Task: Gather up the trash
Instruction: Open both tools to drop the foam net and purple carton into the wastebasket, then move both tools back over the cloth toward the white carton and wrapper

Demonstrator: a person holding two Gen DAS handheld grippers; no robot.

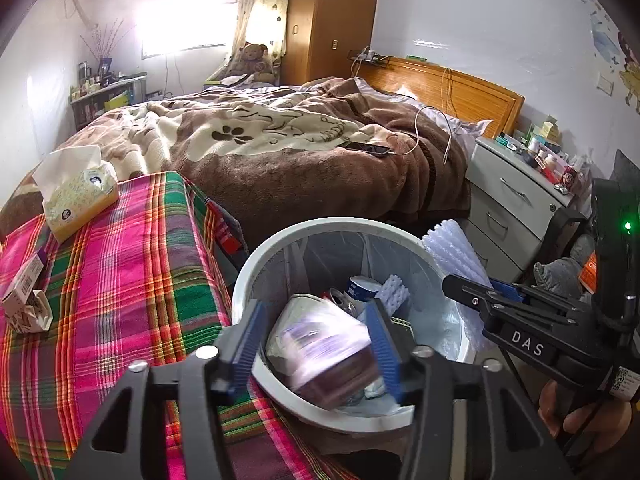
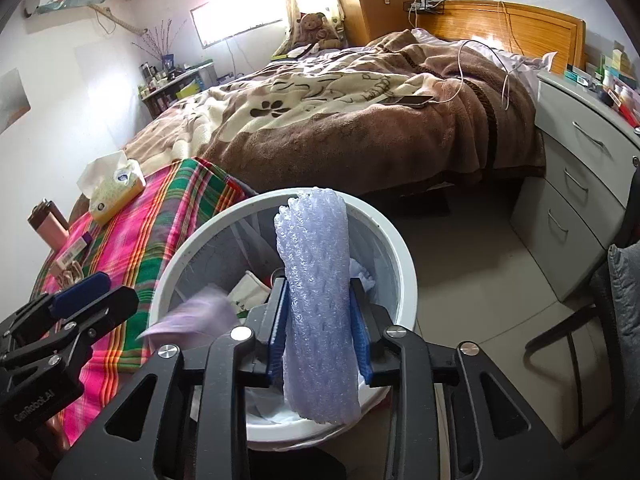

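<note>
A white round bin (image 1: 280, 248) (image 2: 200, 248) with a clear liner stands beside the plaid-covered table. It holds a drink can (image 1: 340, 300), a paper cup and other scraps. My left gripper (image 1: 314, 344) hangs open over the bin, and a blurred purple box (image 1: 328, 356) drops free between its blue pads (image 1: 245, 344). From the right wrist view the same box (image 2: 192, 312) is a purple smear inside the bin, with the left gripper (image 2: 112, 292) beside the rim. My right gripper (image 2: 320, 330) (image 1: 472, 286) is shut on an upright roll of bubble wrap (image 2: 316, 288) (image 1: 452, 248) above the bin.
The plaid tablecloth (image 1: 132, 280) carries a tissue box (image 1: 76, 196), small cartons (image 1: 24, 296) and a pink bottle (image 2: 50, 224). Behind lies a bed with a brown blanket (image 1: 300, 152) and a phone on a cable. A grey nightstand (image 2: 580, 184) and a chair (image 2: 592, 320) stand to the right.
</note>
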